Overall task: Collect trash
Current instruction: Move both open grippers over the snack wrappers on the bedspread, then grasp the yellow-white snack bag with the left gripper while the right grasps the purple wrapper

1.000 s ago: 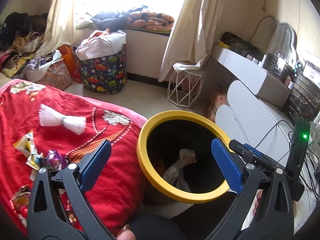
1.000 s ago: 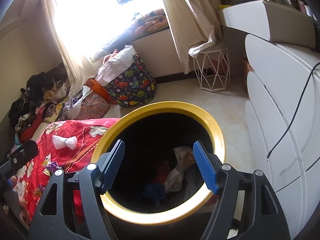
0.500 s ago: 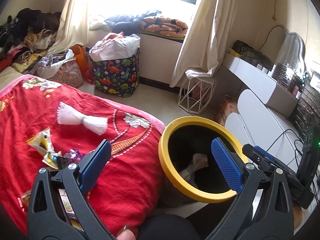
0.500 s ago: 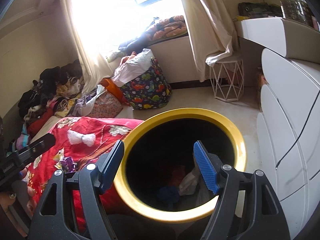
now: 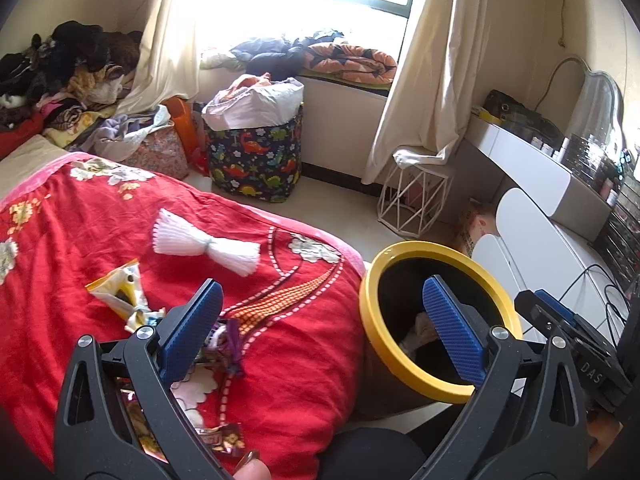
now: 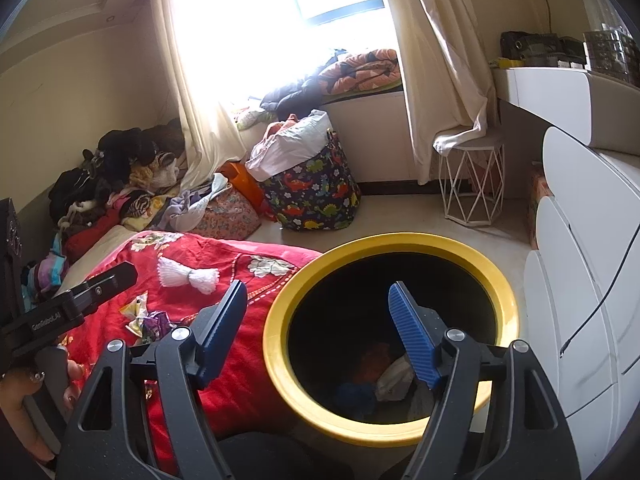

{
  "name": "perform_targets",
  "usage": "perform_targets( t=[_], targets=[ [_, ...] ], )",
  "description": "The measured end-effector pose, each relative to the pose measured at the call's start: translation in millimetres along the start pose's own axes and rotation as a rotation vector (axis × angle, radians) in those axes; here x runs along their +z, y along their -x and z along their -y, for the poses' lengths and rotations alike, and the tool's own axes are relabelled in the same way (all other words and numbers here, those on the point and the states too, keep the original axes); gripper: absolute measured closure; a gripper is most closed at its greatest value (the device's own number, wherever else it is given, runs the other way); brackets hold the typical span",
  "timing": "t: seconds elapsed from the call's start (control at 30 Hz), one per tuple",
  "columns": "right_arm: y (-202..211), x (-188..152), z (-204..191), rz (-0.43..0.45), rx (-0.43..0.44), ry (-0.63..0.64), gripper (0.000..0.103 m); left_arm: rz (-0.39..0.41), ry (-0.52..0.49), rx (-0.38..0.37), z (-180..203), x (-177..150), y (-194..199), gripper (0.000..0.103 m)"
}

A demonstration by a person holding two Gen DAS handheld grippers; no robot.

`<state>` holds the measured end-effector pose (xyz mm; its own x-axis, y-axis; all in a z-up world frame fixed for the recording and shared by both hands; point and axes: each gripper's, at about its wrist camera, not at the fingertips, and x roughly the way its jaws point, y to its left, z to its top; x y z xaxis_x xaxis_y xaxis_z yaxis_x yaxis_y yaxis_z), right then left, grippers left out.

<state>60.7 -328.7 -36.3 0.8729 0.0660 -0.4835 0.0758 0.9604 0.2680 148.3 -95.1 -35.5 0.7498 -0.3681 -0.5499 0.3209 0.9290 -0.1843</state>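
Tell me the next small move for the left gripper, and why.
Probably ease the left gripper down and a little left onto the crumpled wrappers on the red blanket. Its fingers stand open and empty just above them, and the yellow-rimmed bin already waits beside the bed, so those wrappers look like the nearest trash to pinch.

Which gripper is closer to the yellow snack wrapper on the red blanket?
Left. The left gripper hangs just over the wrapper on the blanket, while the right gripper is off to the side, above the bin.
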Motion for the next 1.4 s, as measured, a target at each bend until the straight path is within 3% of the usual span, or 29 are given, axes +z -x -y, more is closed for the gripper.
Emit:
perform_targets(
  t=[0.57,1.07,1.4],
  targets=[
    [-20,-10,-59,-0.068,0.080,0.112,0.031,0.026,0.117,0.109,-67,2,8,0.011],
    [-61,-26,-132,-0.198,0.223,0.241,0.032,0.009,0.257,0.225,-142,-6,12,0.011],
    [-102,-39,-165,-0.302,0.264,0.274,0.051,-0.097,0.375,0.208,-173,-24,-9,0.041]
  ],
)
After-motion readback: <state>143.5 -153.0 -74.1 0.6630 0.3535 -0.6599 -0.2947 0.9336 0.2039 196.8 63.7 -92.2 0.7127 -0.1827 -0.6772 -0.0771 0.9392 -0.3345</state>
